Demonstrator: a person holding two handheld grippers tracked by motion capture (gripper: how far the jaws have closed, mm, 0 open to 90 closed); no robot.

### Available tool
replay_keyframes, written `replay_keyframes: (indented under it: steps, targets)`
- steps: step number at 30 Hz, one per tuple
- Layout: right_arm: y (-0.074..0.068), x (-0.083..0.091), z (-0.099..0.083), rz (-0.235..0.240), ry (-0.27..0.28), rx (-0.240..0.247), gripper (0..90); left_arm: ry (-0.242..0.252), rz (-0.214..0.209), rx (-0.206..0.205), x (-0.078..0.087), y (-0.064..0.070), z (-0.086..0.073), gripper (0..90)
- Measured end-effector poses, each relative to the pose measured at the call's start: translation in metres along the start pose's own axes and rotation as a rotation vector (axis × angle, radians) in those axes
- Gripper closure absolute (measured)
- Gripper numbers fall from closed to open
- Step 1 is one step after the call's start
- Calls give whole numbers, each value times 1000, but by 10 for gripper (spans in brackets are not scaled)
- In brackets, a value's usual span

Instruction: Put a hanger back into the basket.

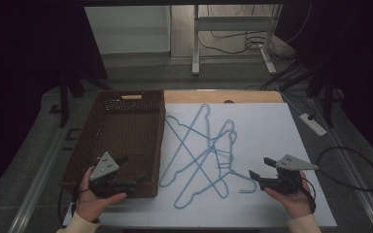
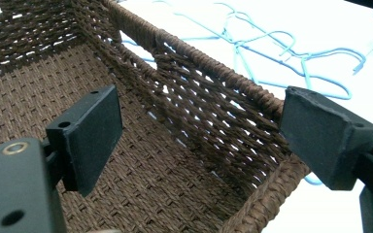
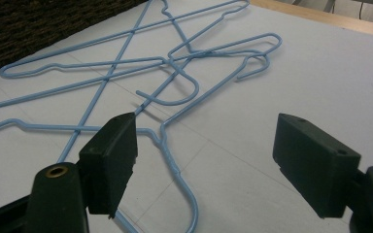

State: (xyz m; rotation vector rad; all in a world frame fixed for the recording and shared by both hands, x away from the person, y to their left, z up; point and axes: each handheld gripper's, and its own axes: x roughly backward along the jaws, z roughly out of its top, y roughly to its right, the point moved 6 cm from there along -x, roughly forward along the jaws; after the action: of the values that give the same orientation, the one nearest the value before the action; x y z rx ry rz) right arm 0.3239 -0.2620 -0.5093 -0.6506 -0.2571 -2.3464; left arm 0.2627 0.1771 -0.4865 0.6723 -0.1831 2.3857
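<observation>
Hangers of thin blue wire (image 1: 209,150) lie tangled at three o'clock from the empty brown woven basket (image 1: 108,160); none moved, both grippers (image 1: 124,172) (image 1: 261,168) spread empty.

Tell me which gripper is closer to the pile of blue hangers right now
Right. The right gripper hovers open just beside the hangers' nearest hook. The left gripper is open over the brown basket, its rim between it and the hangers.
</observation>
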Motion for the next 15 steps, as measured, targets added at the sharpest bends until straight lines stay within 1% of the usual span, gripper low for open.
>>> replay_keyframes:
  steps: [7,10,15]
  targets:
    - [-1,0,0,-2,2,1,259,-1,-3,8,-1,0,1,161]
    - [-2,0,-4,3,-11,-5,260,-2,0,-3,-1,2,2,161]
    - [-1,0,-2,4,-6,-9,262,2,2,0,2,3,1,162]
